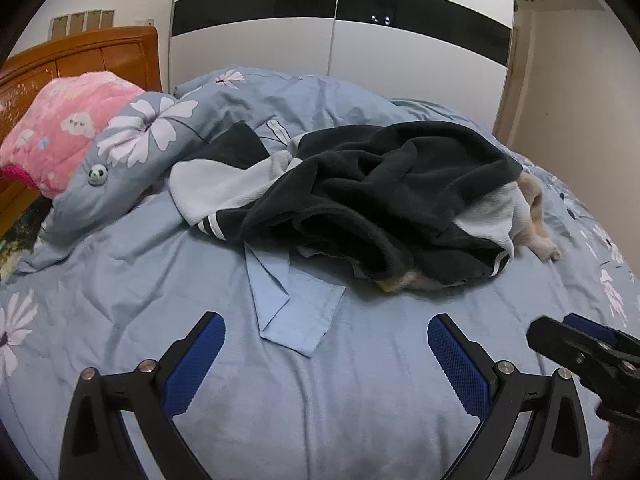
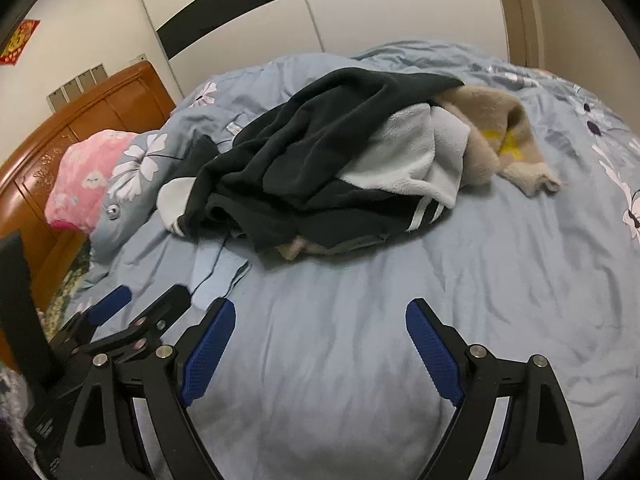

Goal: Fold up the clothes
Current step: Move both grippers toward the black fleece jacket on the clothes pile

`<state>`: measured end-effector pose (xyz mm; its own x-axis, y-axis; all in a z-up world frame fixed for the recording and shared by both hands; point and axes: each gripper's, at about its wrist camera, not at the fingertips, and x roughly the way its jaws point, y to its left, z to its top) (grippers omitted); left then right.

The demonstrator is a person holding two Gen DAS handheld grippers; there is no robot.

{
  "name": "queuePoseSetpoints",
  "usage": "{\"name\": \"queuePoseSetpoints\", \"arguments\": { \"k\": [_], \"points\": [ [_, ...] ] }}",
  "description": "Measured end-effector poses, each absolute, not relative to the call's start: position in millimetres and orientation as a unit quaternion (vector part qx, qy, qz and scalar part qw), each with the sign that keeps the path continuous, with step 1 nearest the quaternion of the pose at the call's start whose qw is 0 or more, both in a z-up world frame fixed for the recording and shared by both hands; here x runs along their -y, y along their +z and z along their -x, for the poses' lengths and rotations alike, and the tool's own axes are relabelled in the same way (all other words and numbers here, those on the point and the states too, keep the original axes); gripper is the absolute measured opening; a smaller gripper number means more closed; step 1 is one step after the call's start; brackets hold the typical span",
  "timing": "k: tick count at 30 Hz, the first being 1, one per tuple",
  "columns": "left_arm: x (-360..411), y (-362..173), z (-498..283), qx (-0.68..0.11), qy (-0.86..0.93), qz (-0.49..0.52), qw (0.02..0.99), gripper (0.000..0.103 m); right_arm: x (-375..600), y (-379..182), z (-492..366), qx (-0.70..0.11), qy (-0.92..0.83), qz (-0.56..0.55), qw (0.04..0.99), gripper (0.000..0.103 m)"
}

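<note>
A: So, where are the clothes?

B: Heaped on the bed (image 1: 120, 264), all in one pile. A dark fleece garment (image 1: 384, 184) lies on top, crumpled, with pale grey panels and white stripes at its cuffs. Under it, on the side away from the headboard (image 1: 80, 56), a beige fuzzy garment (image 2: 500, 128) sticks out, and the right wrist view shows a yellow mark on it. A light blue shirt piece (image 1: 292, 308) pokes out flat from beneath the dark fleece garment, on the side nearest the grippers.

A: And the grippers themselves?

B: The left gripper (image 1: 326, 364) has its jaws spread wide, with nothing between the blue pads, only bedsheet beyond them. It hangs just short of the light blue shirt piece, not touching it. The right gripper (image 2: 320, 352) is likewise wide open and holds nothing. It sits further from the dark fleece garment than the shirt piece does, over bare sheet.

A: Are the two close together?

B: Side by side. Each shows at the edge of the other's view.

A: Anything else near the dark fleece garment?

B: Toward the headboard, a floral blue pillow (image 1: 132, 152) almost touches its sleeve, and a pink quilt (image 1: 60, 128) lies beyond that pillow. Behind the pile stands a white wardrobe (image 1: 340, 52) with a black band.
</note>
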<state>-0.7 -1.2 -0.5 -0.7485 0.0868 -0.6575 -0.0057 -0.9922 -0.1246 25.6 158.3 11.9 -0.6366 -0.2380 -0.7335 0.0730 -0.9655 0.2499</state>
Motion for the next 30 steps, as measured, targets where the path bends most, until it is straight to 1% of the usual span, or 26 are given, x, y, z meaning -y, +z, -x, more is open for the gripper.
{"name": "queuePoseSetpoints", "arguments": {
  "k": [3, 5, 8, 12, 14, 20, 26, 30],
  "points": [
    [10.1, -4.1, 5.7, 0.071, 0.934, 0.348, 0.024, 0.103, -157.7, 8.7, -9.4, 0.098, -0.902, -0.415, 0.071, 0.088],
    [16.0, -6.4, 9.1, 0.080, 0.935, 0.345, 0.023, 0.103, -156.8, 6.9, -6.1, 0.106, -0.911, -0.391, 0.073, 0.088],
    [24.7, -9.3, 14.2, 0.090, 0.935, 0.341, 0.020, 0.103, -155.2, -4.2, 3.0, 0.109, -0.914, -0.383, 0.071, 0.088],
    [20.4, -21.7, 10.7, 0.057, 0.945, 0.321, -0.006, 0.103, -149.4, -24.2, -1.4, 0.104, -0.923, -0.365, 0.054, 0.088],
    [22.0, -25.8, 11.0, 0.056, 0.943, 0.326, -0.015, 0.103, -150.6, -30.2, 0.9, 0.105, -0.924, -0.365, 0.044, 0.088],
    [27.3, -34.0, 4.7, 0.092, 0.945, 0.315, -0.015, 0.103, -151.7, -43.0, 7.8, 0.089, -0.930, -0.356, 0.016, 0.088],
    [8.6, -30.0, 8.0, 0.027, 0.953, 0.301, -0.010, 0.103, -145.0, -55.6, 16.7, 0.064, -0.927, -0.371, 0.005, 0.088],
    [4.8, -34.4, 8.6, 0.038, 0.950, 0.310, 0.000, 0.103, -142.5, -59.0, 22.7, 0.051, -0.923, -0.382, -0.004, 0.088]
  ]
}}
